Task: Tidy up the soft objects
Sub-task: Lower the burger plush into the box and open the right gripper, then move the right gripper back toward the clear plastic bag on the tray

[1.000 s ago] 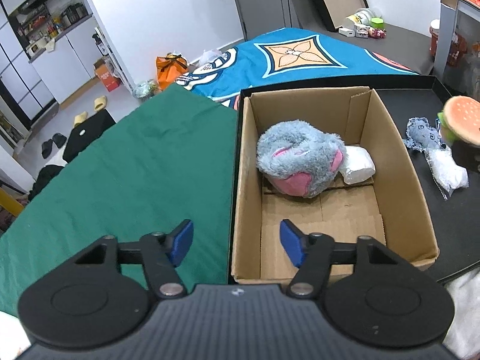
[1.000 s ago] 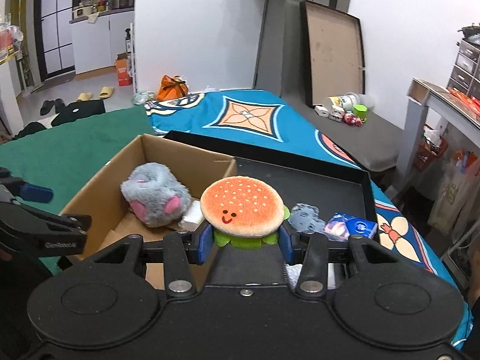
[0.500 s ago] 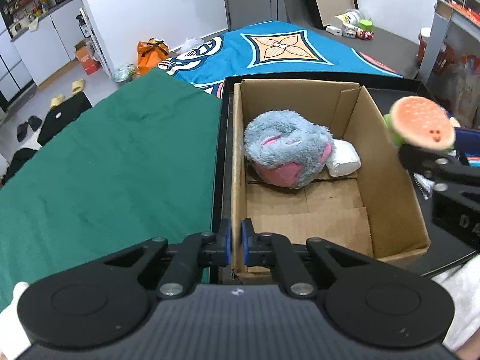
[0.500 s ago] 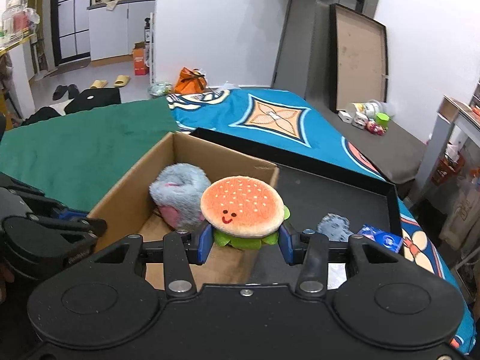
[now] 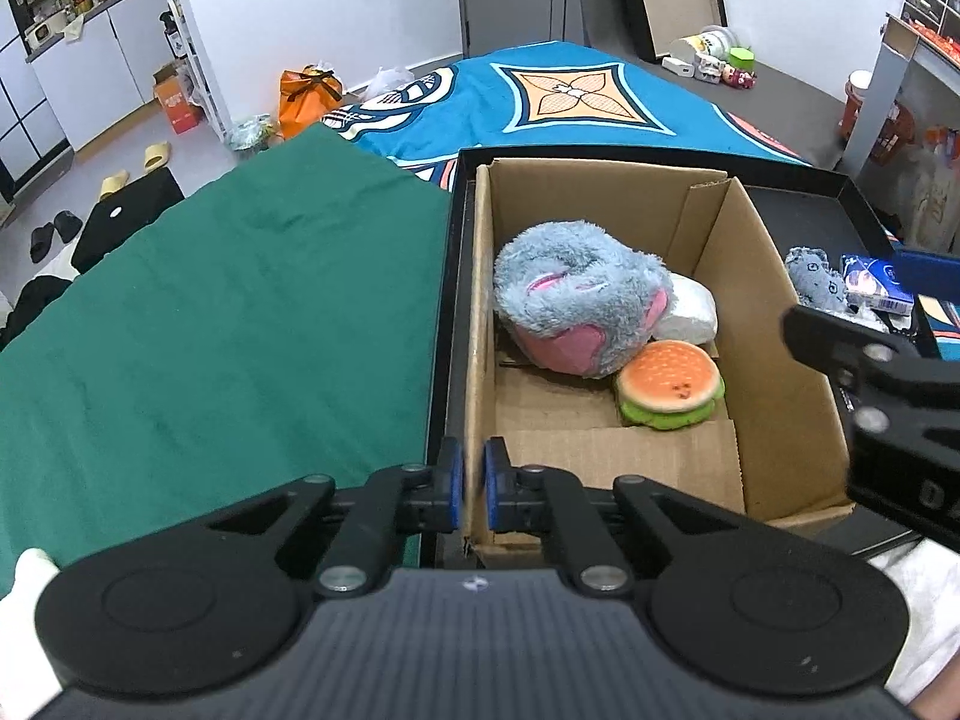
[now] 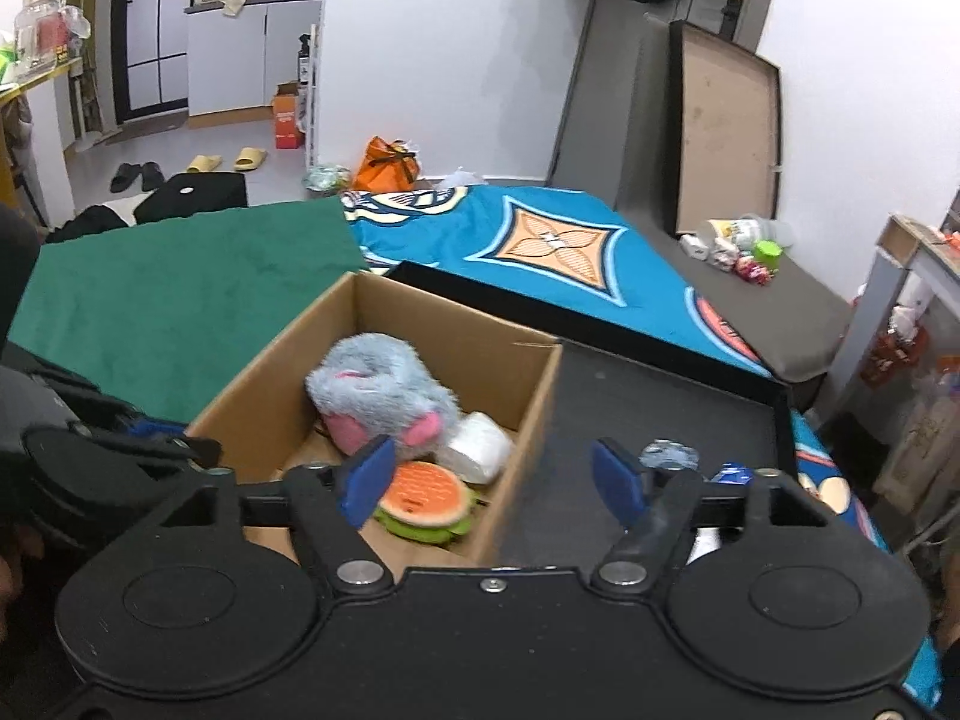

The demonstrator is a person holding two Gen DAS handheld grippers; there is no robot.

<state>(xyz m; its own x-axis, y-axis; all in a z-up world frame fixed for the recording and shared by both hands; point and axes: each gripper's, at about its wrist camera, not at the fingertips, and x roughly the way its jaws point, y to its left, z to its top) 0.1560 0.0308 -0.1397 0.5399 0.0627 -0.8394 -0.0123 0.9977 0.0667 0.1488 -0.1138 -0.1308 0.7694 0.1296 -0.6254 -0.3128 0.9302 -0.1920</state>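
A cardboard box stands in a black tray. Inside lie a grey-and-pink fluffy plush, a white soft bundle and a burger plush. My left gripper is shut on the box's near left wall. My right gripper is open and empty above the box's right wall; its body shows in the left wrist view. A small grey plush lies on the tray right of the box.
A blue packet lies on the tray by the grey plush. A green cloth covers the surface left of the tray. A blue patterned mat lies beyond.
My right gripper opened and let the burger plush drop into the box beside the fluffy plush. My left gripper closed on the box wall about half a second ago and stays there.
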